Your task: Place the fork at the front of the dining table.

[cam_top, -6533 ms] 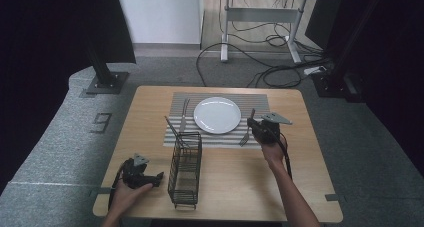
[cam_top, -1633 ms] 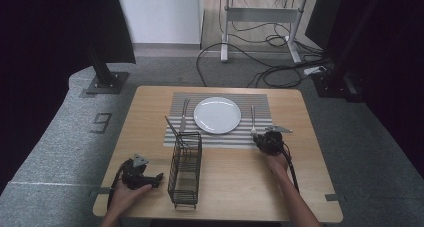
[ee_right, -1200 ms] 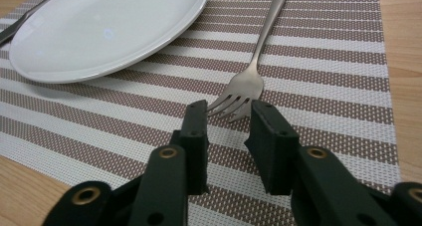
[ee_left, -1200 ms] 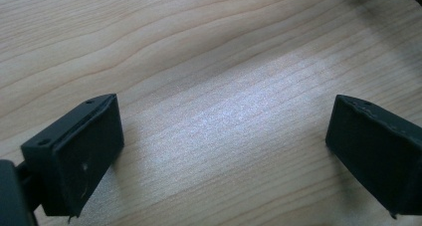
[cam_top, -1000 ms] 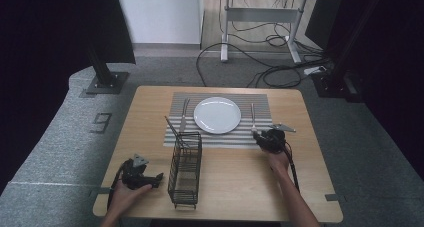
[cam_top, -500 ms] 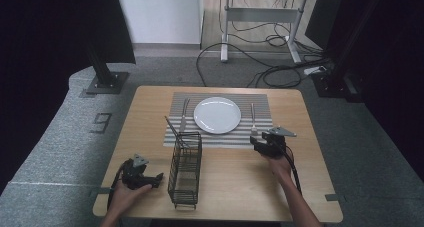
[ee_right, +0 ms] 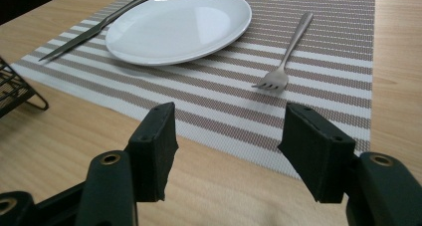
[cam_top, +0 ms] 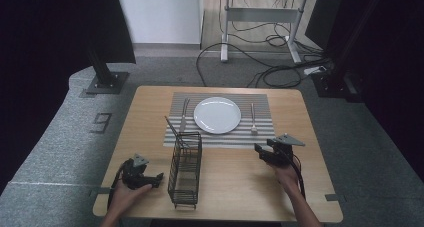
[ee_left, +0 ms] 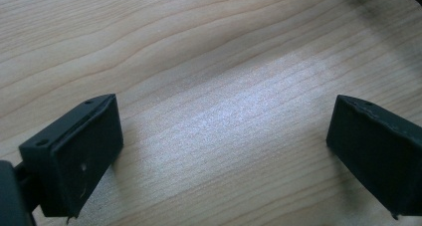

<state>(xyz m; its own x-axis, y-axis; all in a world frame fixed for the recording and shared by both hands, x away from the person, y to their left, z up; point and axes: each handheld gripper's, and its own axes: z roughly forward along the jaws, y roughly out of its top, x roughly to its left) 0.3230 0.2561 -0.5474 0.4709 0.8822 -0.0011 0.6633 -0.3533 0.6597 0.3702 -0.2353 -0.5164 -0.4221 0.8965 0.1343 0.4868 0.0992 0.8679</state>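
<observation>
The place setting looks nearly laid: the fork (ee_right: 284, 61) lies on the striped placemat (cam_top: 260, 136) just right of the white plate (cam_top: 217, 114), the knife (cam_top: 184, 114) on the plate's far side. The right gripper (ee_right: 226, 149) sits near the mat's edge — its jaws have just been opening and stand apart with nothing between them, the fork free. The left gripper (ee_left: 221, 156) rests wide and empty over bare wood beside the wire caddy (cam_top: 185, 169). One utensil (cam_top: 172, 129) seems left in the caddy — probably next.

High view above table (cam_top: 235, 187); gripper views close and low, right's sharing plate (ee_right: 179, 24), left's perhaps bare wood.
</observation>
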